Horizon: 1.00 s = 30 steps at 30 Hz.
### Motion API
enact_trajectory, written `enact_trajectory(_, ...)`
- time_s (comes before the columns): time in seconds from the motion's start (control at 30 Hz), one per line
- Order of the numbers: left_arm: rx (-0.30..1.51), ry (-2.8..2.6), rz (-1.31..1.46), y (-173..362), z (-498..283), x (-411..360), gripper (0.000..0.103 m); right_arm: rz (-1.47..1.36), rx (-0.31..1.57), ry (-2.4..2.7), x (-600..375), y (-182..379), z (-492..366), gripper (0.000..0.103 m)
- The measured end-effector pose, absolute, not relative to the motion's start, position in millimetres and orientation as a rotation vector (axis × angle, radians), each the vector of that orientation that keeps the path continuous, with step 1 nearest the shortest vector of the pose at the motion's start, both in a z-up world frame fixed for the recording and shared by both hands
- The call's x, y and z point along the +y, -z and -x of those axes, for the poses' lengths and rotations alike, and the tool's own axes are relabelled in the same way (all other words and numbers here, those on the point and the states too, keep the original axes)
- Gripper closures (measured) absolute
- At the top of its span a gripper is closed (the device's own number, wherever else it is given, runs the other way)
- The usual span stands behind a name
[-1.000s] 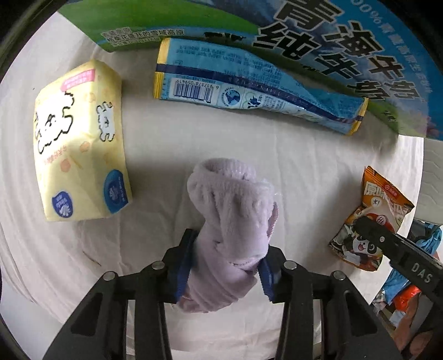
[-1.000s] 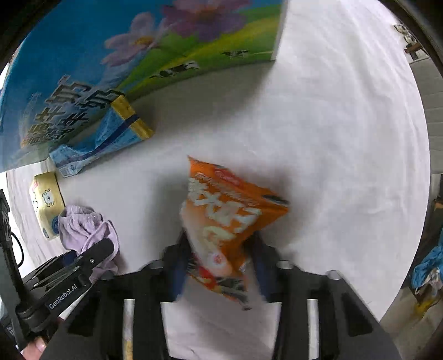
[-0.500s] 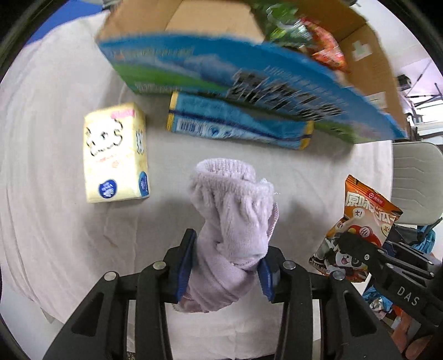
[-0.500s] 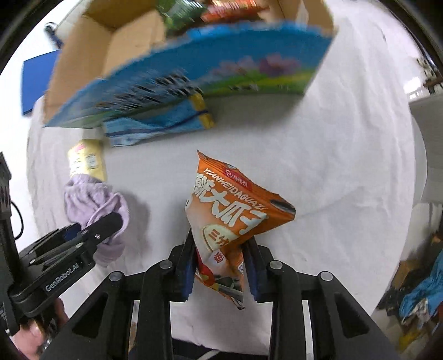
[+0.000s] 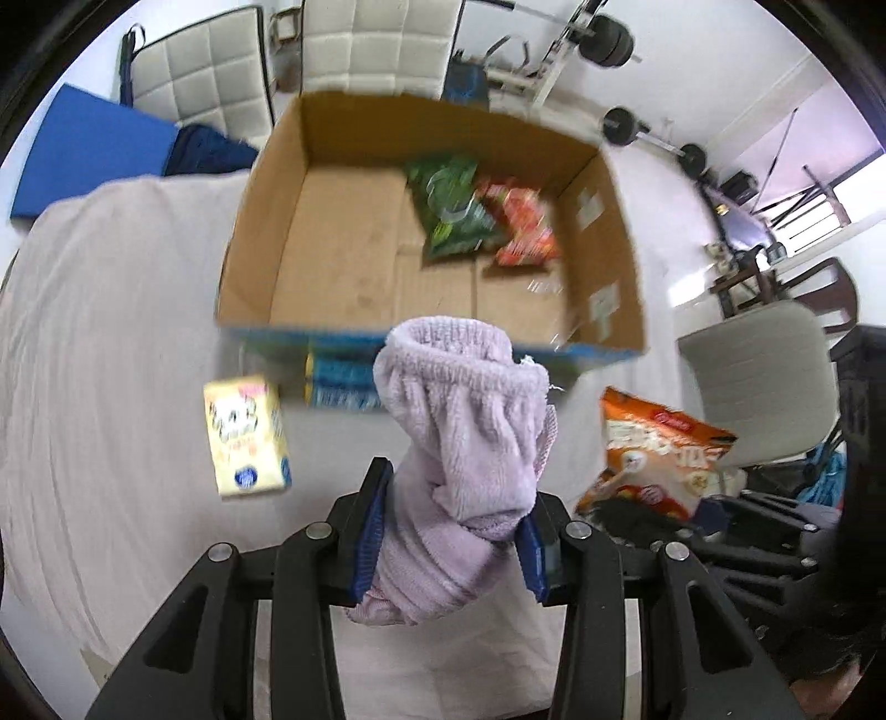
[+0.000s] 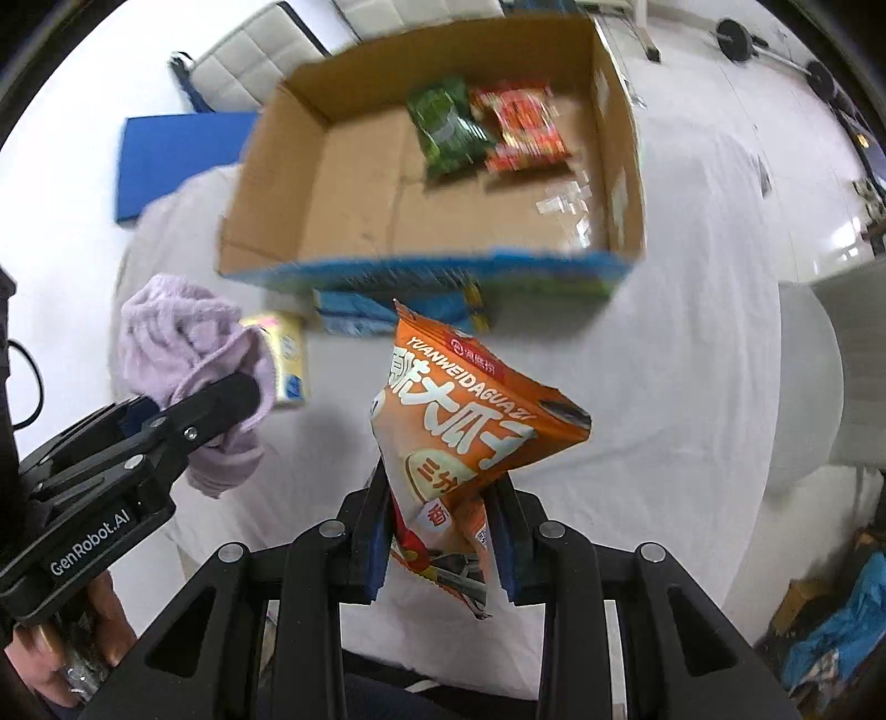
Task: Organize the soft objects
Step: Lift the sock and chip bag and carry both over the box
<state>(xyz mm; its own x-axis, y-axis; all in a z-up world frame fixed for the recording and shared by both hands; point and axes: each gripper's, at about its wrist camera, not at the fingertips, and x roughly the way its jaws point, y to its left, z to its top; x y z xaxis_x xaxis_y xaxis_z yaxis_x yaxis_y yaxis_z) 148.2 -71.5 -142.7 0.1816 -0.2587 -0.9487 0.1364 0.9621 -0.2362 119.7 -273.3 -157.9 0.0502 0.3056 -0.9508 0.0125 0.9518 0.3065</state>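
My left gripper [image 5: 451,531] is shut on a lilac fluffy cloth [image 5: 465,437] and holds it high above the white-covered table [image 5: 111,387]. My right gripper [image 6: 440,531] is shut on an orange snack bag [image 6: 465,432], also lifted. Each gripper's load shows in the other view: the orange bag [image 5: 653,454] and the lilac cloth [image 6: 194,360]. An open cardboard box [image 5: 260,221] sits ahead and below, holding a green bag [image 5: 451,210] and a red bag [image 5: 520,227]. A yellow tissue pack [image 5: 246,437] and a blue packet [image 5: 343,376] lie in front of the box.
White padded chairs [image 5: 382,44] stand behind the table, with a blue mat [image 5: 88,149] at left. Barbells [image 5: 653,133] and a grey chair [image 5: 769,382] are at right. The box [image 6: 277,183] fills the table's far middle.
Both grippers have risen well above the table with their loads still held. The box's inside, with its green and red bags, has come into view.
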Motion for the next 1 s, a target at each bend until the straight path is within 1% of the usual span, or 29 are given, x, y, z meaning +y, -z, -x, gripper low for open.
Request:
enact_trajectory(0.2,1.273,0.287,0.113,117,-196,-71,0.065,-0.225,1.448,-0.232,-276,134,-163,0.071)
enact_trajectory(0.4,1.286,0.251,0.114,119,-260,-61,0.065,-0.214,1.474,-0.199,-289,145,-224,0.071)
enact_trajectory(0.67,1.434,0.212,0.136,173,-342,-60,0.065,-0.139,1.577,-0.179,-291,204,-286,0.071)
enact_trajectory(0.87,1.523,0.195,0.073,218,-376,-76,0.065,-0.083,1.667,-0.202,-283,252,-301,0.071)
enact_trajectory(1.0,1.572,0.194,0.035,248,-391,-84,0.065,-0.060,1.706,-0.229,-280,272,-302,0.071)
